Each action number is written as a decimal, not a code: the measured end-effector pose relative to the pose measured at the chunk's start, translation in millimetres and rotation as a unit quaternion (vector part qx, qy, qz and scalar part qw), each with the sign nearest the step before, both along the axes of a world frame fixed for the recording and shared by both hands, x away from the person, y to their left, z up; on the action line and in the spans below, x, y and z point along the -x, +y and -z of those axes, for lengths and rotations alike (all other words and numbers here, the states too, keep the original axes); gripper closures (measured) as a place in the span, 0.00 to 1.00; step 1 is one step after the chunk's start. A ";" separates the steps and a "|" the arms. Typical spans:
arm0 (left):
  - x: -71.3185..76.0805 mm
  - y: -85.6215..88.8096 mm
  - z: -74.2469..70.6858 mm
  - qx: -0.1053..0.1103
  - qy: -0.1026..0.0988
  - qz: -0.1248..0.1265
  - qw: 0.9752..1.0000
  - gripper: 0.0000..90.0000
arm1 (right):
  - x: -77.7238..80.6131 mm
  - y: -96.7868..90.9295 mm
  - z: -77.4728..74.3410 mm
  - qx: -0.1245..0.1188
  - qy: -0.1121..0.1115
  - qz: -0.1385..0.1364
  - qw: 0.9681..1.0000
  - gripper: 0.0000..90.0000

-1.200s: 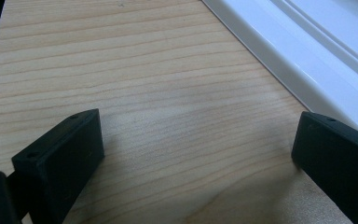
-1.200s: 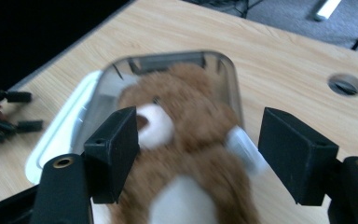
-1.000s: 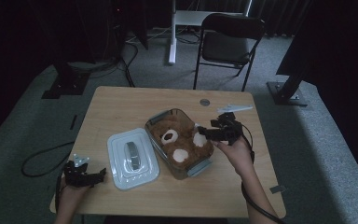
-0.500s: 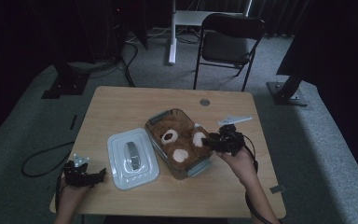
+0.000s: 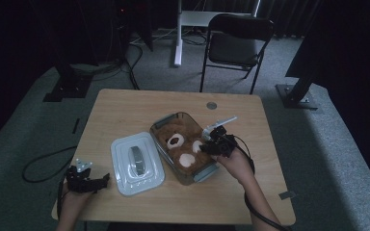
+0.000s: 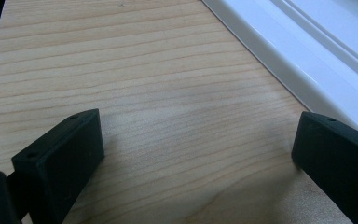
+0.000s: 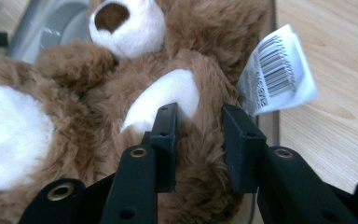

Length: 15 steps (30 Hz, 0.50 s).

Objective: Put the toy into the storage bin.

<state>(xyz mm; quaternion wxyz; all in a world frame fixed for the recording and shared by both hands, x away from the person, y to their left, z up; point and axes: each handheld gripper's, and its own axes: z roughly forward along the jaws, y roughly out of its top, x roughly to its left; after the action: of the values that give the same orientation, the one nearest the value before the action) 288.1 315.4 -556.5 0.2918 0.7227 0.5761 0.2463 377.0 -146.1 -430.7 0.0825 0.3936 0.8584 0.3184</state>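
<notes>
We see the right gripper (image 7: 198, 135) down in the clear container (image 5: 161, 123), jaws just closed in and now clamped on a fold of the brown teddy bear (image 5: 185, 147); brown fur is squeezed between the two black pads (image 7: 167, 140), right by a white paw patch. The bear's barcode tag (image 7: 276, 70) hangs over the container's rim, just beside the jaws. In the high view we see the right gripper (image 5: 217, 143) at the container's right side, over the bear, which lies in the container at mid-table. We note the bear's white snout (image 7: 127, 21) farther along from the jaws.

The left gripper (image 5: 84, 182) sits low at the near left corner of the wooden table (image 5: 125, 108), jaws wide apart, nothing between them but bare wood. In the left gripper view, the white lid (image 6: 326, 51) lies just beside one jaw; we can't tell if they touch. We see the lid (image 5: 137, 163) flat on the table, left of the container.
</notes>
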 end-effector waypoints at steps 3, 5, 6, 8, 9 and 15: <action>0.1 0.0 -0.1 0.000 0.000 0.000 1.000 0.03 | -6.8 9.3 7.8 0.039 0.011 -0.002 0.999 0.80; 0.0 0.0 0.0 0.000 0.000 0.000 1.000 0.03 | -8.3 17.6 10.5 0.068 0.015 -0.006 0.998 0.82; 0.0 -0.1 0.0 0.000 0.000 0.000 1.000 0.03 | -8.8 19.7 11.6 0.077 0.014 -0.006 0.997 0.82; 0.1 -0.1 0.0 0.000 0.000 0.000 1.000 0.03 | -9.2 22.1 11.8 0.088 0.009 -0.002 0.996 0.82; 0.1 0.0 0.0 0.000 0.000 0.000 1.000 0.03 | -8.9 21.6 11.3 0.083 0.010 -0.001 0.996 0.82; 0.0 -0.1 0.0 0.000 0.000 0.000 1.000 0.03 | -4.4 7.8 3.0 0.021 0.000 0.001 1.000 0.76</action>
<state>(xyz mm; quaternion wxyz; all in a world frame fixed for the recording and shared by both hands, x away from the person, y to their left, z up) 288.0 315.3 -556.4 0.2918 0.7225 0.5763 0.2463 381.3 -138.3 -433.7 0.0913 0.3929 0.8645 0.2998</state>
